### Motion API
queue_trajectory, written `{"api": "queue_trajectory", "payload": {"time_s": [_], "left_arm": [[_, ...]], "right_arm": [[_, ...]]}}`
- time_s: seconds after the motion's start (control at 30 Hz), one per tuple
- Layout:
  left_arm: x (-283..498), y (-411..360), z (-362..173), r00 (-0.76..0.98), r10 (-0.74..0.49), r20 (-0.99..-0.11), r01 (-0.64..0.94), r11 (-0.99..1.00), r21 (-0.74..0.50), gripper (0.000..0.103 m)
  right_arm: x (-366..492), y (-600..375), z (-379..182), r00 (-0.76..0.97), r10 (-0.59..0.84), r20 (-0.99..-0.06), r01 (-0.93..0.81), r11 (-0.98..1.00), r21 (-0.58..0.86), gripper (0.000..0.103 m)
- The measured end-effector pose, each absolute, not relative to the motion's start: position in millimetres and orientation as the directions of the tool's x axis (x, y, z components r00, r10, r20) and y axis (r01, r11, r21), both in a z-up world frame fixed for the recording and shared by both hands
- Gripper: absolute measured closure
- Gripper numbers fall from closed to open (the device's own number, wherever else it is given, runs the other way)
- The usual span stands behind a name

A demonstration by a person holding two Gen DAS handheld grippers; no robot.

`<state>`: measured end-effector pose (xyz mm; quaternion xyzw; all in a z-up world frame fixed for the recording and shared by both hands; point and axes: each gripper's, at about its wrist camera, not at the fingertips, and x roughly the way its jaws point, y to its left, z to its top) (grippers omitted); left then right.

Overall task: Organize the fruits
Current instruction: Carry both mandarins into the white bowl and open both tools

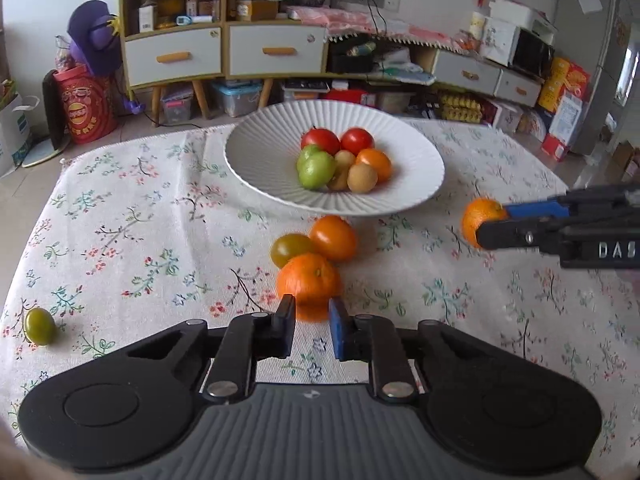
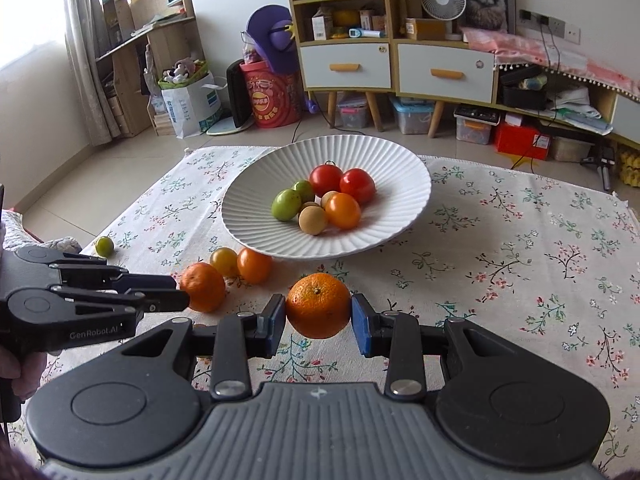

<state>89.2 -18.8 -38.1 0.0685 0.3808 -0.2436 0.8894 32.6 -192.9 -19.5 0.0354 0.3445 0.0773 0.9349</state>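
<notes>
Floral-clothed worktop (image 2: 520, 264) in a cluttered living room — fruit being sorted.
The right tool (image 2: 319, 314) is clamped on a mandarin (image 2: 318, 310) near the white bowl (image 2: 380, 236) of fruit; the left tool (image 1: 312, 312) pinches a second mandarin (image 1: 306, 280) — beside two tomatoes.

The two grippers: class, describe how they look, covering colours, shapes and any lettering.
Both the left gripper and the right gripper are black, with round-lobed bodies, a ribbed grey centre, silver pivot pins and blue pads. White lettering marks their sides. No cables show.

Home living room: drawer cabinets (image 2: 394, 66), desk fan (image 2: 443, 0), floral tablecloth (image 2: 520, 248).
</notes>
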Motion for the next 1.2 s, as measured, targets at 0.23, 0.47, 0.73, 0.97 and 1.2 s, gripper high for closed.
{"api": "queue_trajectory", "payload": {"time_s": [0.23,0.47,0.73,0.97,1.2], "left_arm": [[85,-22,-47,0.607,-0.368,-0.704,0.475,0.879,-0.050,0.057],[92,-23,-47,0.631,-0.379,-0.677,0.471,0.881,-0.054,0.043],[102,-35,-50,0.616,-0.346,-0.708,0.455,0.890,-0.039,0.053],[95,-40,-31,0.632,-0.360,-0.686,0.446,0.893,-0.058,0.055],[105,-56,-4,0.696,-0.370,-0.615,0.428,0.902,-0.059,0.055]], "right_arm": [[28,-195,-19,0.752,0.166,-0.638,-0.116,0.986,0.120,0.071],[33,-197,-20,0.751,0.177,-0.636,-0.118,0.984,0.134,0.070],[43,-199,-15,0.761,0.177,-0.624,-0.100,0.983,0.156,0.070],[54,-208,-11,0.789,0.133,-0.599,-0.061,0.988,0.139,0.070],[77,-222,-11,0.803,0.100,-0.588,-0.014,0.989,0.149,0.071]]}}
